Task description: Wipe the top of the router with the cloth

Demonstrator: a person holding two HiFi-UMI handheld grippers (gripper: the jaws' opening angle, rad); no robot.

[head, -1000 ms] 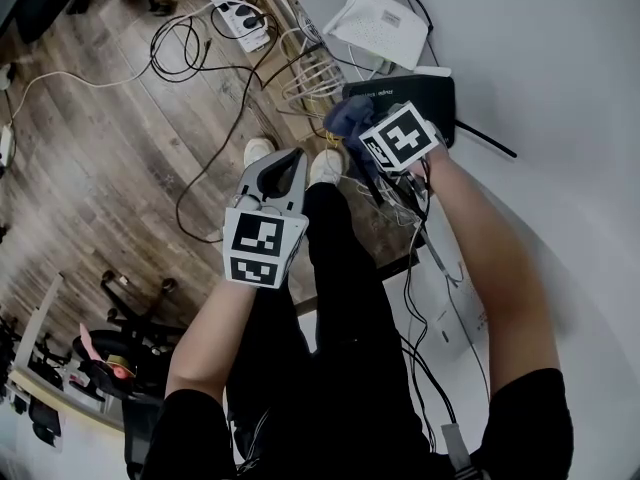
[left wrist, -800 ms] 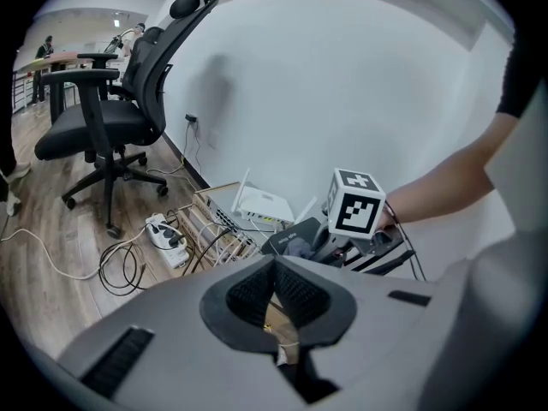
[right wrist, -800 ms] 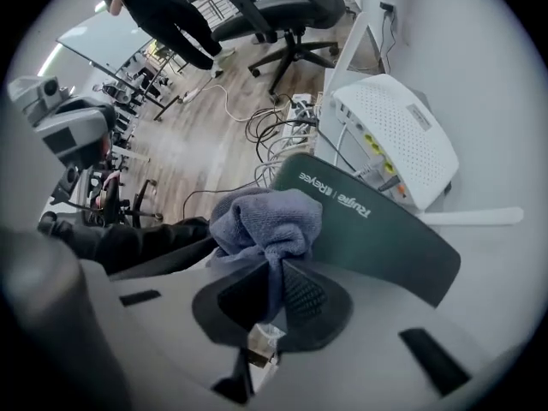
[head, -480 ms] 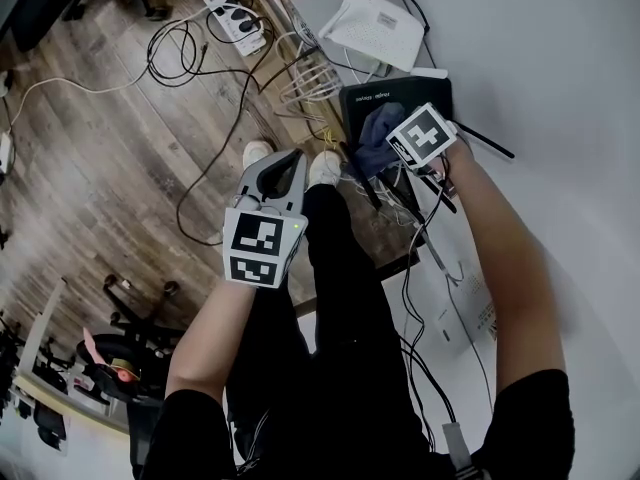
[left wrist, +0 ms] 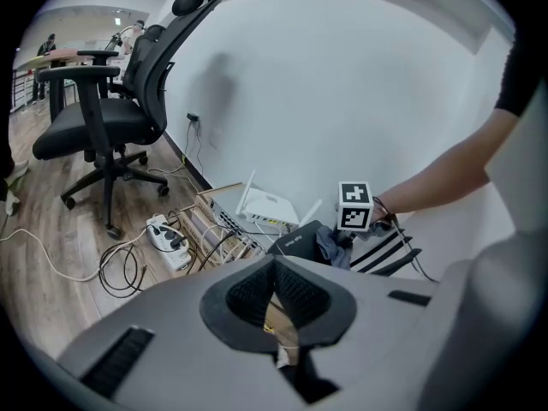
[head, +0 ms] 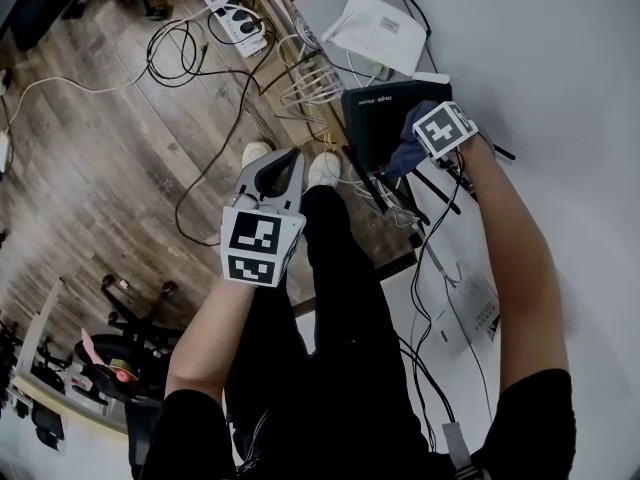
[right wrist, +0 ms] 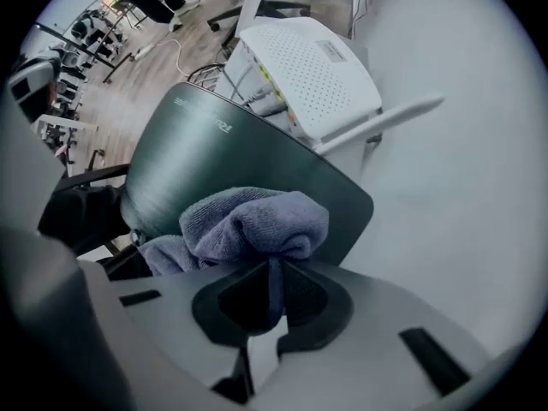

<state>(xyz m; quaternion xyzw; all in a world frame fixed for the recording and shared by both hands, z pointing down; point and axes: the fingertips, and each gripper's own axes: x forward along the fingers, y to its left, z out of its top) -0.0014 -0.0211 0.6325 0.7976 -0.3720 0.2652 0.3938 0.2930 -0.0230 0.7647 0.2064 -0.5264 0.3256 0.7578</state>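
A flat black router [head: 385, 116] [right wrist: 223, 157] [left wrist: 295, 241] lies by the white wall. My right gripper [head: 425, 146] [right wrist: 270, 294] is shut on a bunched blue-grey cloth [right wrist: 253, 221] [head: 408, 148] [left wrist: 330, 247], which rests on the router's top near its right end. The router's black antennas [head: 400, 193] stick out towards me. My left gripper [head: 275, 173] [left wrist: 276, 291] hangs over my legs, away from the router, its jaws closed together with nothing between them.
A white router [head: 375, 28] [right wrist: 308, 67] with antennas sits on a grey box just beyond the black one. Tangled cables [head: 310, 83] and a white power strip [head: 237, 13] lie on the wooden floor. An office chair [left wrist: 107, 118] stands at the left.
My right gripper has slid the cloth across the router's top, from its left edge to its right end. The left gripper has hardly moved.
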